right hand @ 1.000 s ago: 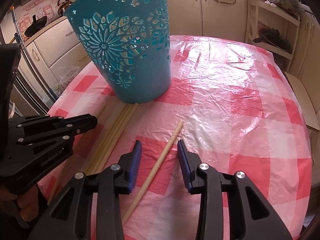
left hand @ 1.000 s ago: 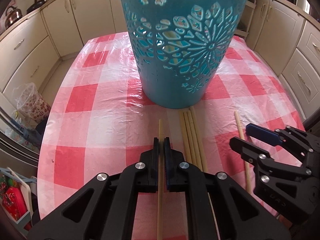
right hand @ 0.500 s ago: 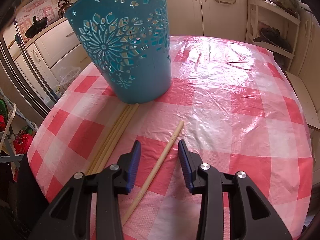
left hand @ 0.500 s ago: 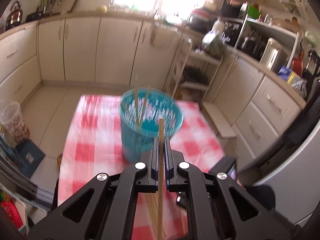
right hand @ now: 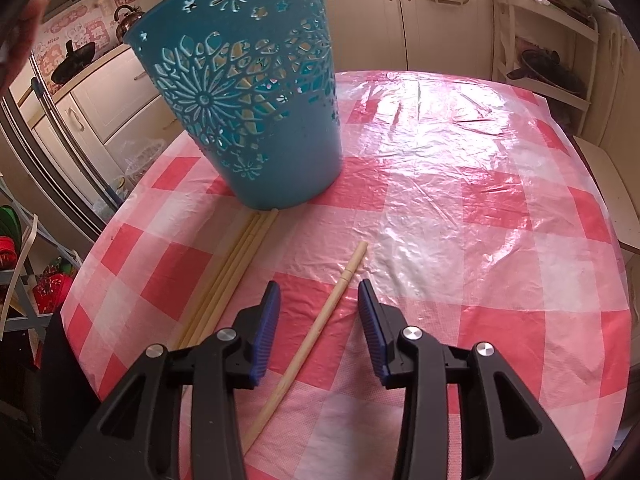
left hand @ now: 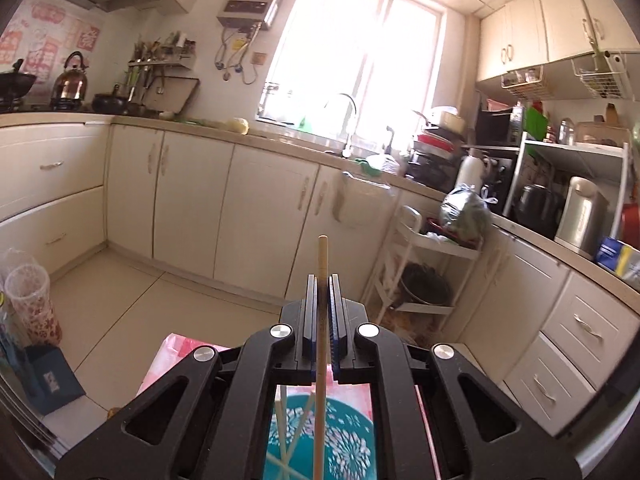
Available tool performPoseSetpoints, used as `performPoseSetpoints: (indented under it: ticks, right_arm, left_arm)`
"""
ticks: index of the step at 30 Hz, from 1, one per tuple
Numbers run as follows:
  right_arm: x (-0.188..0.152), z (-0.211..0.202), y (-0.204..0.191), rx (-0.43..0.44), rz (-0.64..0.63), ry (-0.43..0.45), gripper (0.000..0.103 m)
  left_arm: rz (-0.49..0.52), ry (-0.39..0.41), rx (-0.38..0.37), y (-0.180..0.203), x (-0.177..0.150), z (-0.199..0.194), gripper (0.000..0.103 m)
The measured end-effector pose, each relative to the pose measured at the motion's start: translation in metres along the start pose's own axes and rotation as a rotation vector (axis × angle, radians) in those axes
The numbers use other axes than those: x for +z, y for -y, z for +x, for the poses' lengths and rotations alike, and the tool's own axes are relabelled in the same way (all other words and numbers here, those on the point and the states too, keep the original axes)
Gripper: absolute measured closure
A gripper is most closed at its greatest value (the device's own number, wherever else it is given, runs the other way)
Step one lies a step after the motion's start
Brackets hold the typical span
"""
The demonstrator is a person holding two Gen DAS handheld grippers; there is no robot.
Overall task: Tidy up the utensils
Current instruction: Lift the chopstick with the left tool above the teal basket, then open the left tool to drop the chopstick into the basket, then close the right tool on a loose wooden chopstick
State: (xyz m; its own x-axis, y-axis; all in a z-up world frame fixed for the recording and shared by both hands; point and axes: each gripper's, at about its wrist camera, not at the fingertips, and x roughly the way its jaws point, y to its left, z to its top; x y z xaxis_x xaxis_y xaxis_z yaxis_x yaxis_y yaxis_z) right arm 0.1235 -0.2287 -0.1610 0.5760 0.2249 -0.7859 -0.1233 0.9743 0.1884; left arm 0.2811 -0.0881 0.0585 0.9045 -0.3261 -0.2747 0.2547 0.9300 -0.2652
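Checked tabletop (right hand: 460, 184): left gripper (left hand: 322, 292), jaws clamped on a chopstick (left hand: 321, 360), above teal basket (right hand: 248, 92); right gripper (right hand: 319, 332), jaws apart, straddles another chopstick (right hand: 312, 340) near it.

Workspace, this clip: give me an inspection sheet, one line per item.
Surface: round table under a red-and-white checked plastic cloth.
Job's things: teal basket upright, chopsticks already in it; a bundle lies at its base; a single chopstick apart on the cloth.
Clutter: nothing seen on the table.
Grippers: left claw shut on a chopstick above the basket; right claw open astride the single chopstick.
Cables: nothing seen.
Surroundings: cream cabinets, kettle, window.
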Motion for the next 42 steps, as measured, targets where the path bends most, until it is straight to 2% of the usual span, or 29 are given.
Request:
performPoseSetpoints:
  ticks: [3,8,14,16,18,20,24,25,28,29,30,31,33,36,40,42]
  right_arm:
    - [0.000,0.001,-0.002,0.000,-0.005,-0.001,0.060]
    - [0.000,0.001,-0.002,0.005,-0.002,-0.003,0.060]
    - [0.000,0.002,-0.004,-0.005,-0.013,-0.007,0.060]
    - [0.000,0.002,-0.004,-0.006,-0.010,-0.010,0.060]
    - [-0.001,0.001,-0.003,0.000,-0.004,-0.011,0.060]
    - [-0.002,-0.001,0.000,-0.004,0.005,-0.010,0.064]
    - [-0.003,0.000,-0.003,-0.036,-0.006,-0.003,0.067]
    - [-0.003,0.001,-0.006,-0.055,-0.022,-0.002,0.068]
    - [-0.006,0.002,-0.020,-0.134,-0.116,-0.010,0.073]
    - [-0.006,0.002,-0.023,-0.130,-0.147,-0.019,0.081]
    - [-0.005,0.002,-0.025,-0.090,-0.167,-0.039,0.088]
    - [-0.005,0.001,-0.026,-0.057,-0.180,-0.055,0.091]
    - [-0.005,0.001,-0.027,-0.046,-0.207,-0.083,0.092]
    - [-0.003,0.000,-0.027,-0.081,-0.212,-0.123,0.091]
    - [-0.006,0.000,-0.036,-0.139,-0.252,-0.138,0.092]
    - [-0.005,0.000,-0.034,-0.115,-0.227,-0.147,0.094]
  left_arm:
    - [-0.007,-0.001,0.036,-0.002,-0.013,0.024,0.098]
    - [0.030,-0.064,0.079,-0.002,-0.040,0.050,0.098]
    - [0.095,-0.149,0.105,-0.004,-0.058,0.051,0.097]
    - [0.099,-0.166,0.107,-0.008,-0.059,0.045,0.090]
    - [0.093,-0.155,0.122,-0.015,-0.057,0.031,0.065]
    - [0.082,-0.130,0.145,-0.026,-0.058,0.010,0.049]
    - [0.051,-0.110,0.198,-0.059,-0.071,-0.026,0.031]
    - [0.044,-0.116,0.214,-0.068,-0.077,-0.031,0.030]
    - [-0.002,-0.195,0.255,-0.104,-0.109,-0.035,0.028]
    - [-0.019,-0.232,0.262,-0.116,-0.121,-0.033,0.028]
    - [-0.038,-0.269,0.269,-0.128,-0.136,-0.030,0.028]
    - [-0.054,-0.297,0.276,-0.137,-0.147,-0.028,0.028]
    - [-0.085,-0.342,0.268,-0.150,-0.166,-0.024,0.028]
    - [-0.117,-0.382,0.253,-0.162,-0.185,-0.018,0.028]
    - [-0.139,-0.418,0.239,-0.170,-0.202,-0.013,0.028]
    - [-0.143,-0.408,0.222,-0.172,-0.202,-0.013,0.028]
